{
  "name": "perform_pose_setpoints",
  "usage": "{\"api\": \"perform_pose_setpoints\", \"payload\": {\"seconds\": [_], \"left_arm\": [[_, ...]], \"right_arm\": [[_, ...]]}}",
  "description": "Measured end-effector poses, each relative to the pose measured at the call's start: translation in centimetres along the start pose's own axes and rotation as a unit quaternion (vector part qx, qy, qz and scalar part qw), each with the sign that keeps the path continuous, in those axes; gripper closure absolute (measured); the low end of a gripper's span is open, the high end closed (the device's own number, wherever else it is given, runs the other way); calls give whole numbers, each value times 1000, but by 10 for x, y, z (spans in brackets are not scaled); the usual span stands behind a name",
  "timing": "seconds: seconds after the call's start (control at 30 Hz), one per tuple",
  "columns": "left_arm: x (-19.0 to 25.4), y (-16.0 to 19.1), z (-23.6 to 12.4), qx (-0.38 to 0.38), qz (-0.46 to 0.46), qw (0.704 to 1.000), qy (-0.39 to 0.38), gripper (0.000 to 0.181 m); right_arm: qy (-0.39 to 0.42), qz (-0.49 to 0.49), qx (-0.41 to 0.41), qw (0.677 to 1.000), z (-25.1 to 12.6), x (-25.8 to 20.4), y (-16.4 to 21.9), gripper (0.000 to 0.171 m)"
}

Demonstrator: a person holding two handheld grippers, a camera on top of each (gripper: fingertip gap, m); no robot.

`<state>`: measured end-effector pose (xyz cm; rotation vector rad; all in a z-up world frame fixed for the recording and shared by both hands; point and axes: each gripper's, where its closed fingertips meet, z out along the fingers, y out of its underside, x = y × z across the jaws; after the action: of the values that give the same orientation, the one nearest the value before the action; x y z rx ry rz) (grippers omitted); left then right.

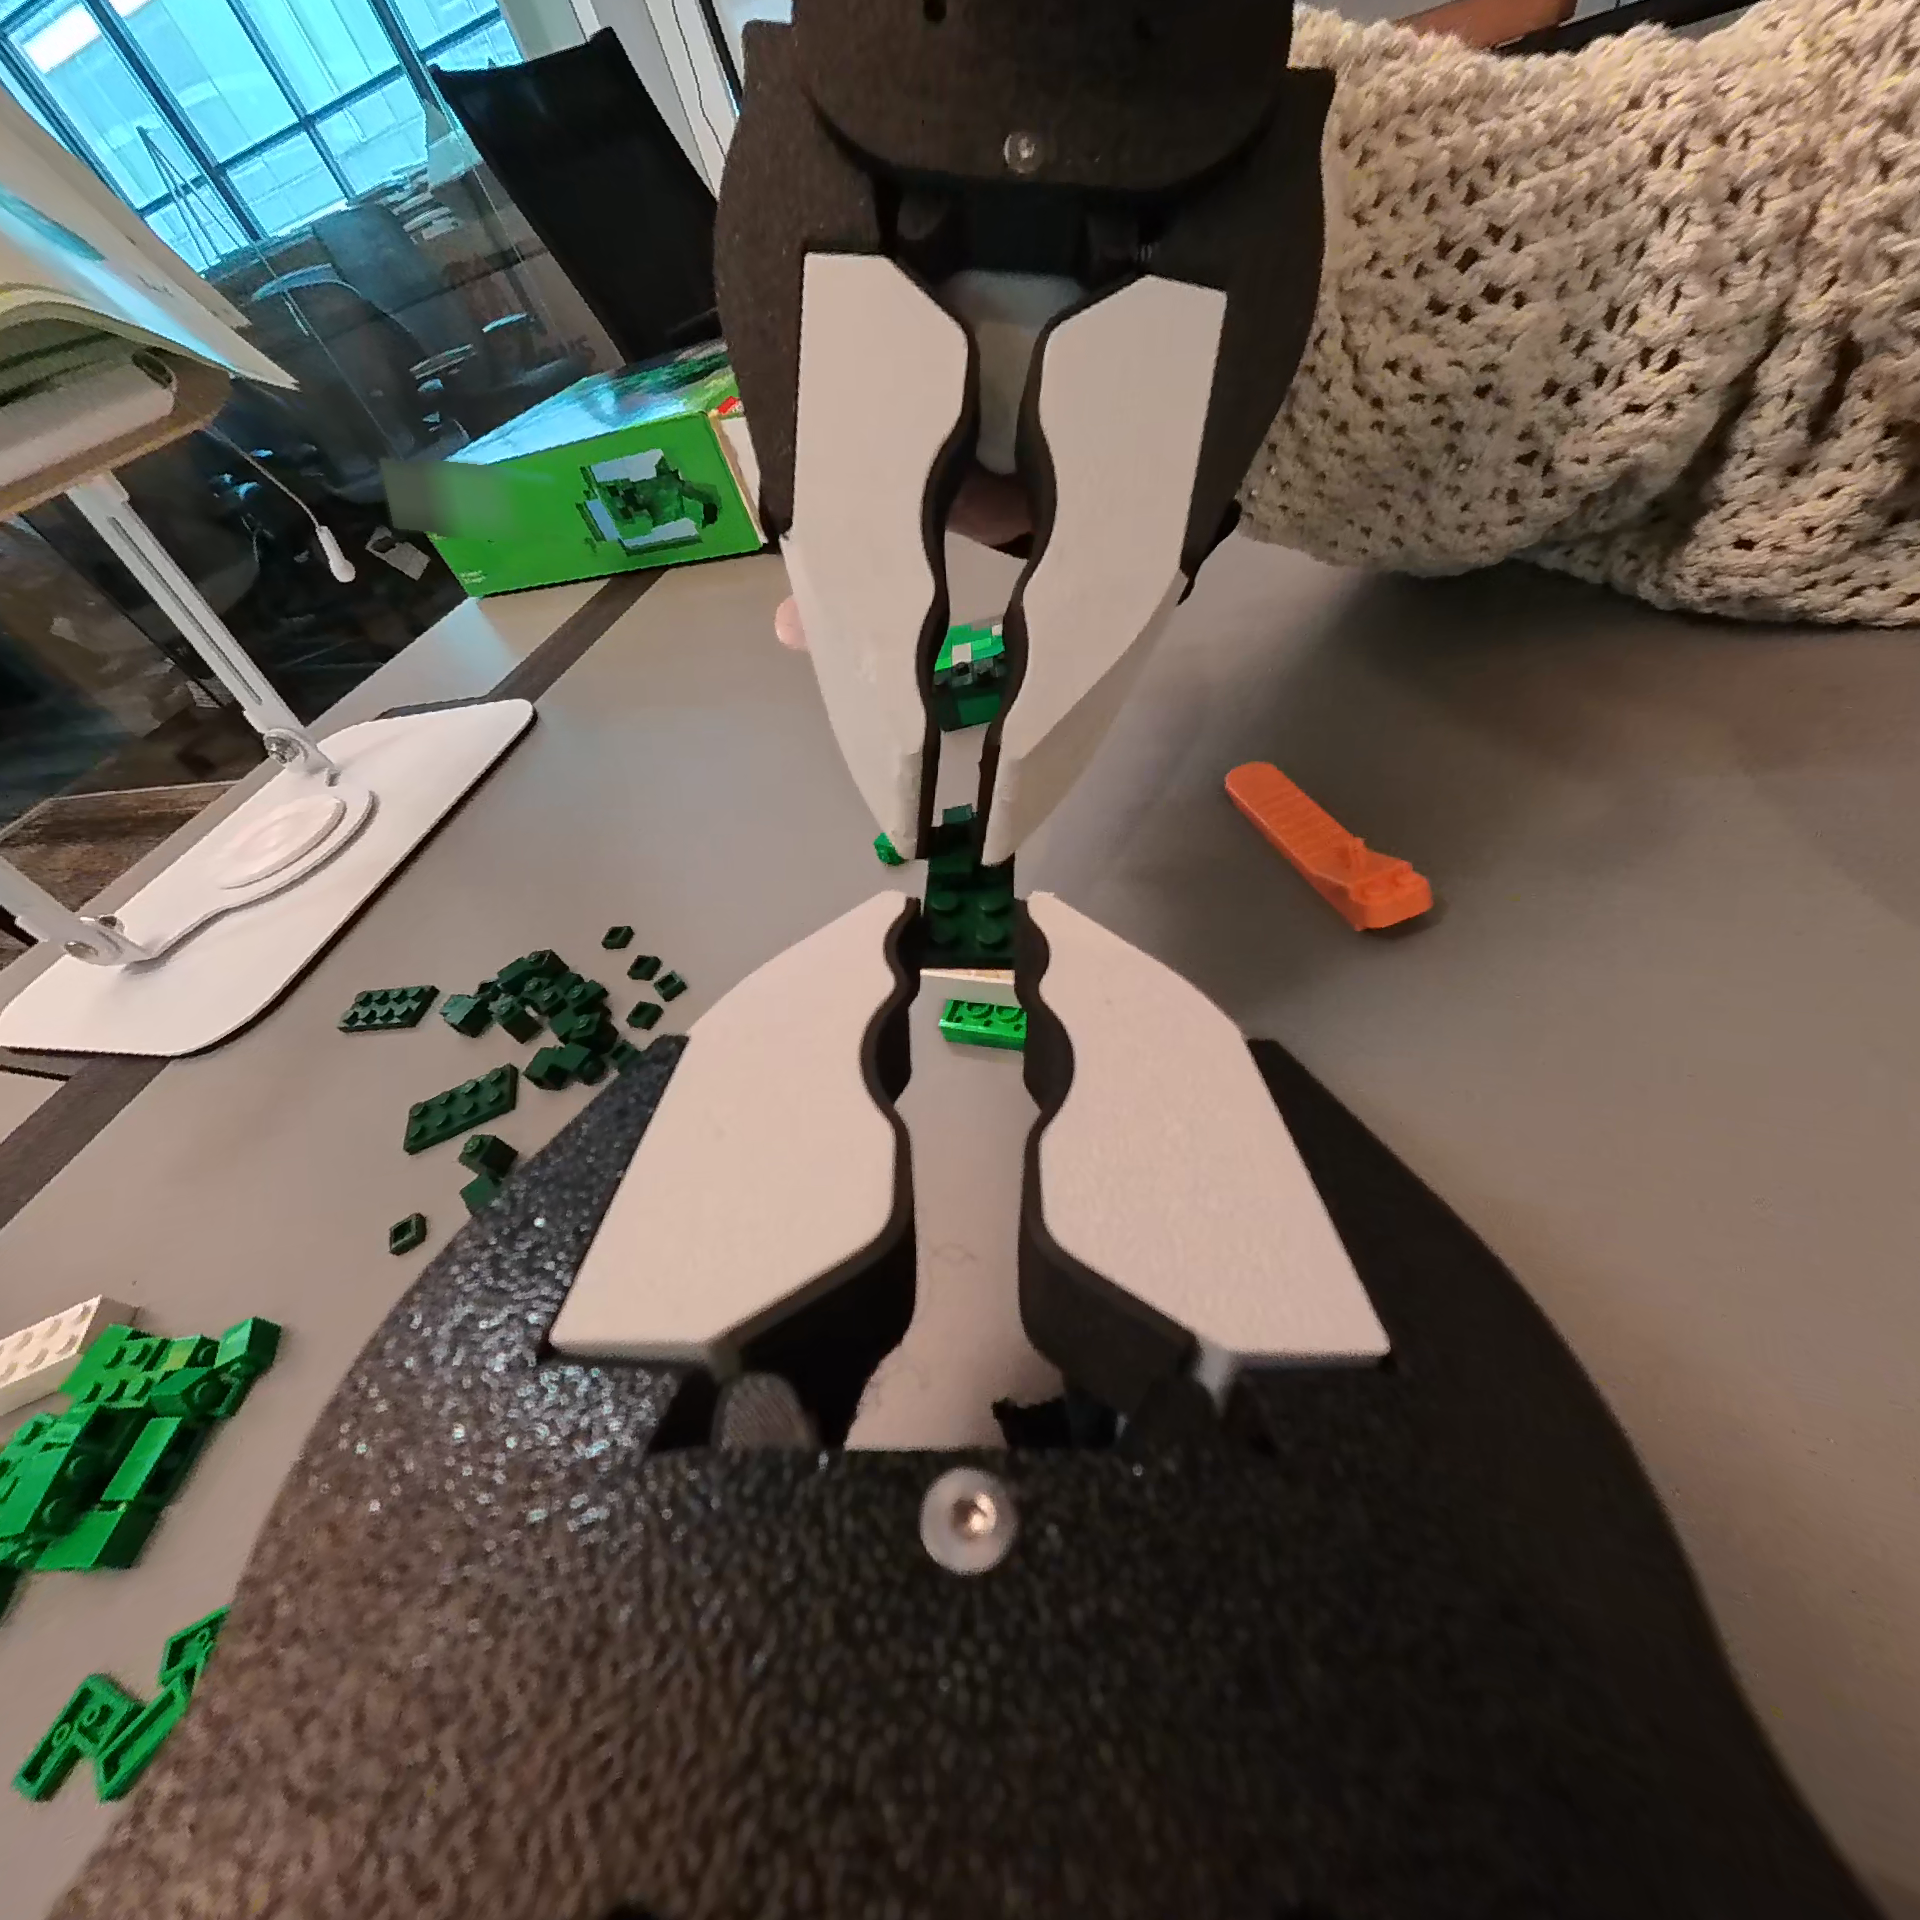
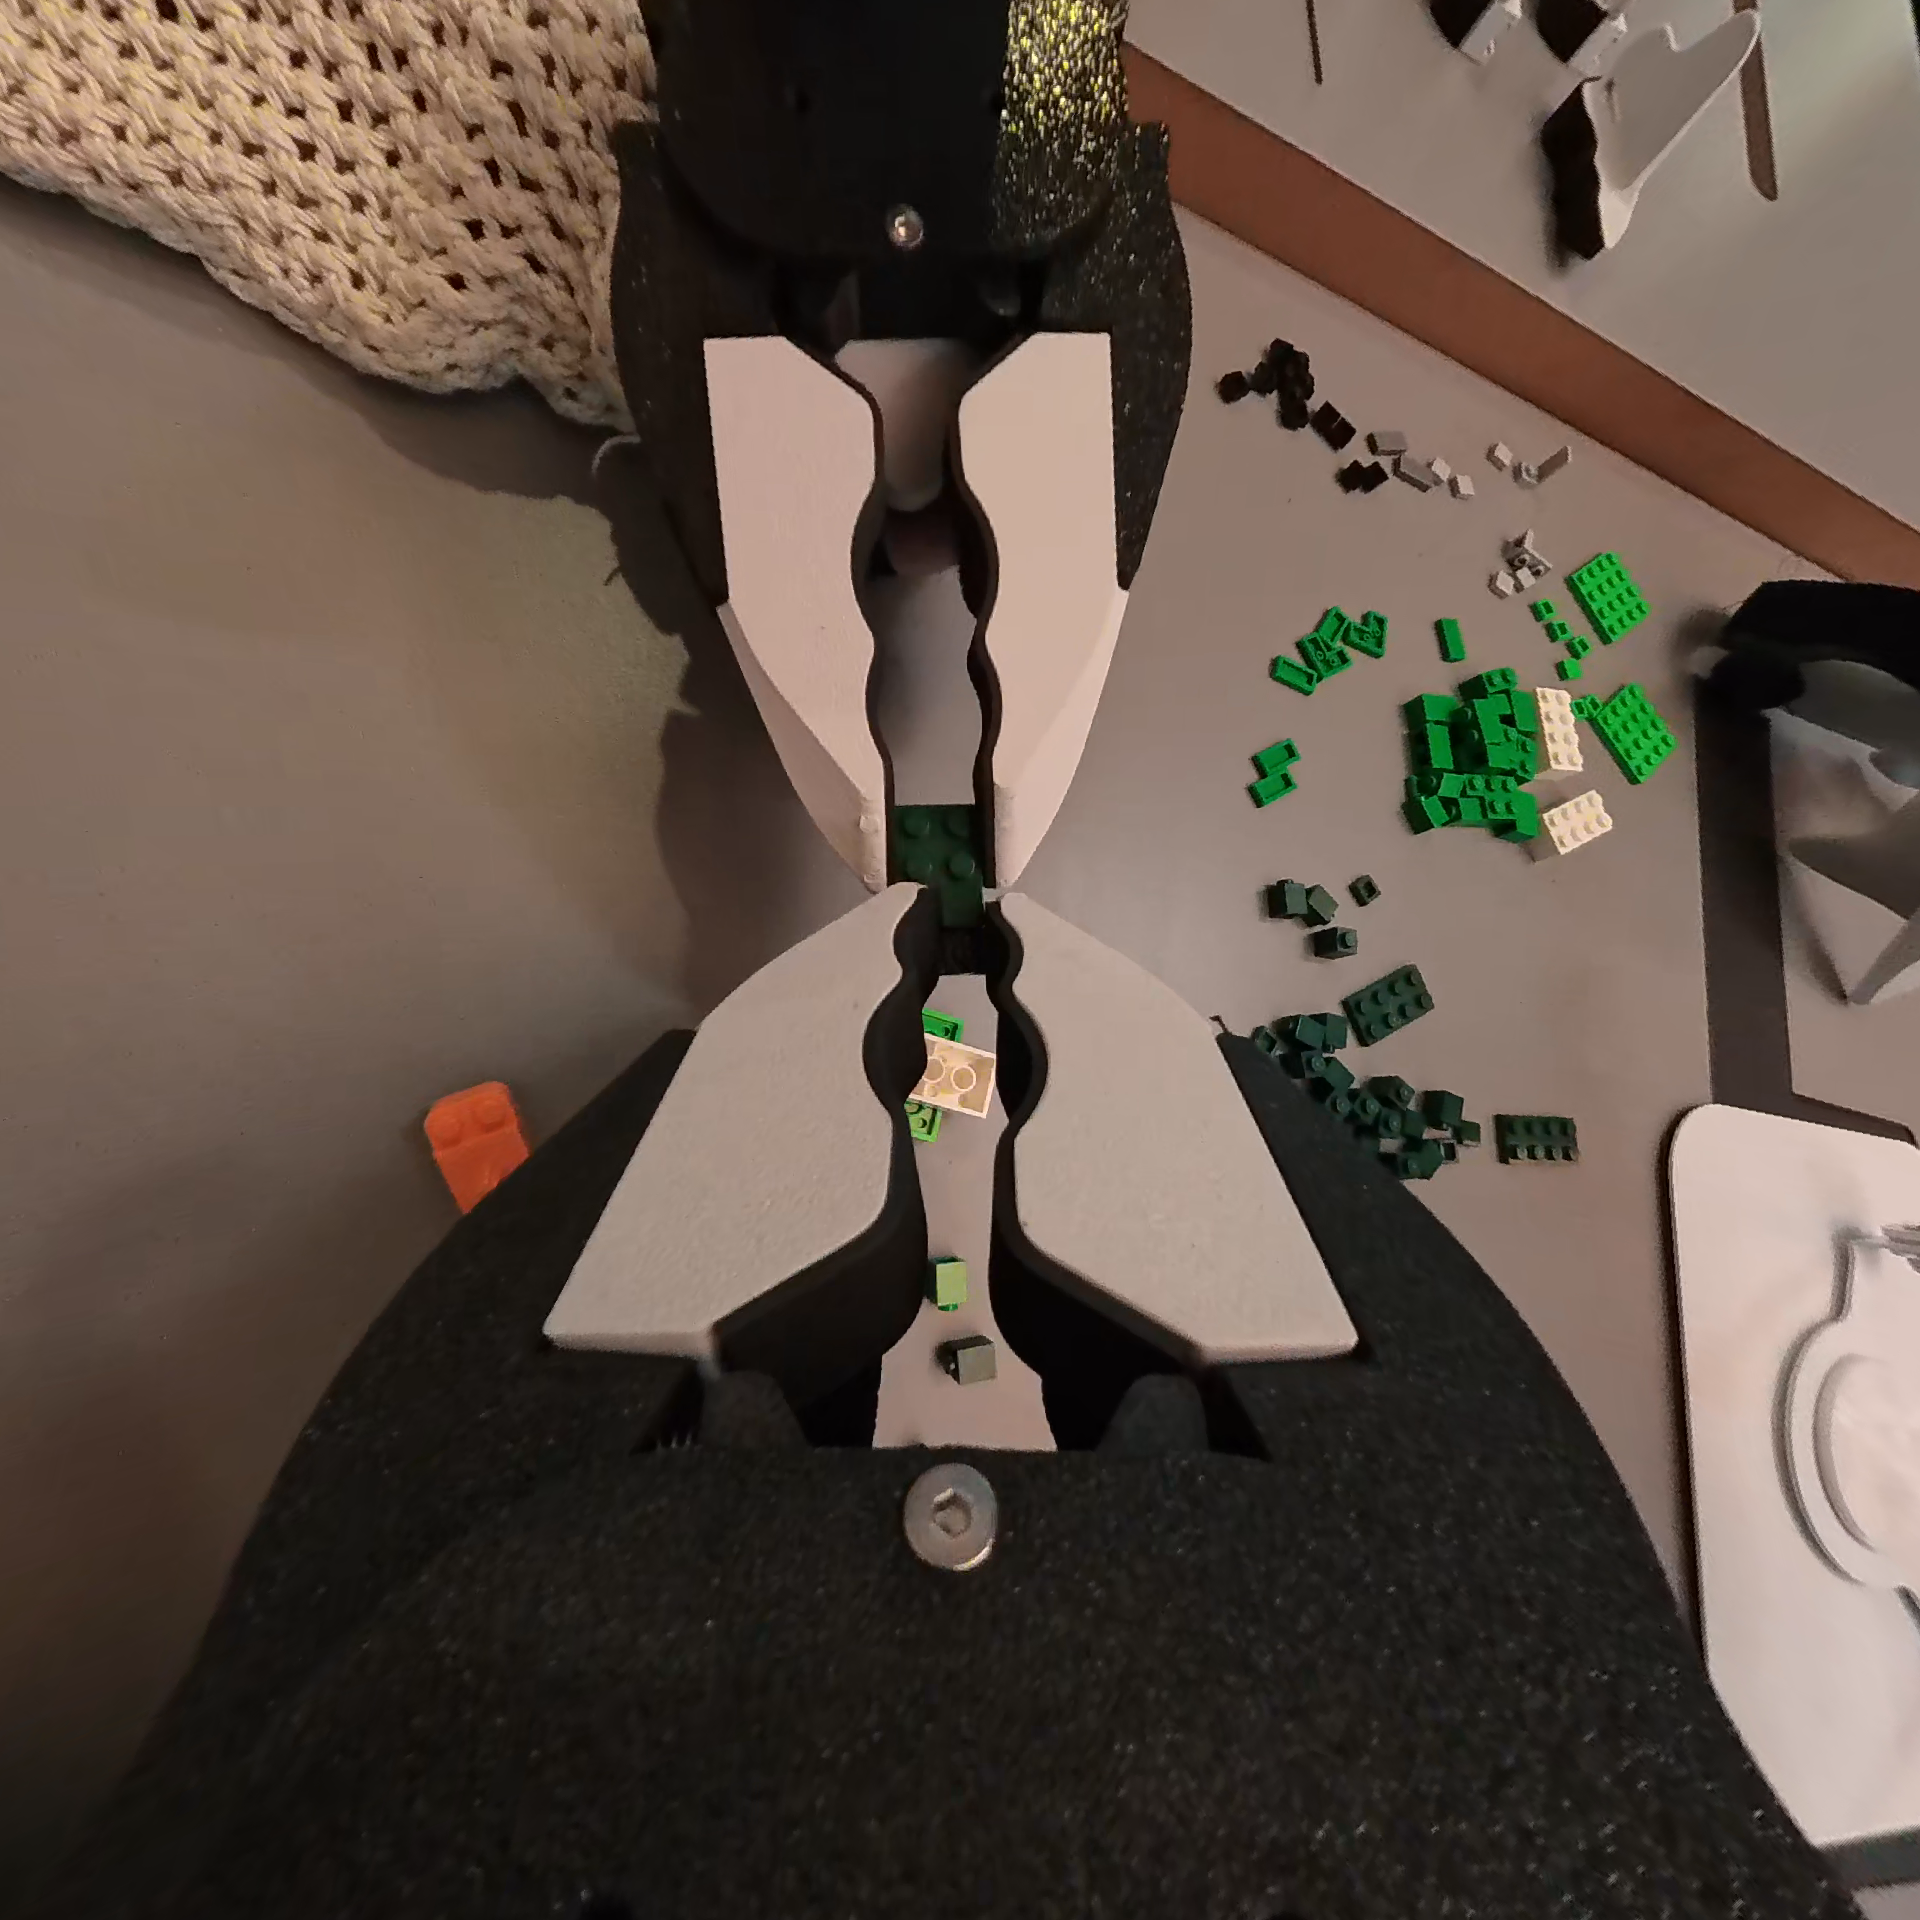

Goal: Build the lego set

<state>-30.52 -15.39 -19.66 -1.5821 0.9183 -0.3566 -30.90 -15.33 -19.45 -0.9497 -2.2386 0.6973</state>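
Observation:
My left gripper [image 1: 971,914] is shut on a dark green studded plate [image 1: 971,930], held above the grey table [image 1: 1455,1091]. My right gripper [image 1: 954,847] faces it tip to tip and is shut on a small dark green brick [image 2: 961,906]. In the right wrist view my right gripper [image 2: 956,899] meets the left gripper [image 2: 935,868], and the brick touches the edge of the plate [image 2: 935,836]. Below them on the table lie a bright green brick [image 1: 982,1023] and a white brick [image 2: 954,1075].
Loose dark green pieces [image 1: 520,1018] and bright green pieces [image 1: 114,1434] lie to the left. An orange brick separator [image 1: 1330,847] lies to the right. A green box [image 1: 613,488] stands at the back, by a white stand base [image 1: 270,873]. A knitted sleeve [image 1: 1610,312] rests on the table. The grippers are tip to tip, or close to it. It is some 10 centimeters from my left tips to the orange brick separator [image 1: 1330,847].

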Motion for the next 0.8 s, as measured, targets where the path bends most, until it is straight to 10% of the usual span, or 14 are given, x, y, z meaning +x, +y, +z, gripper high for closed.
{"api": "perform_pose_setpoints", "payload": {"seconds": [0.8], "left_arm": [[1, 0, 0, -2, 2, 1000, 3, 165]], "right_arm": [[-4, 6, 23, 1000, -6, 0, -4, 163]]}}
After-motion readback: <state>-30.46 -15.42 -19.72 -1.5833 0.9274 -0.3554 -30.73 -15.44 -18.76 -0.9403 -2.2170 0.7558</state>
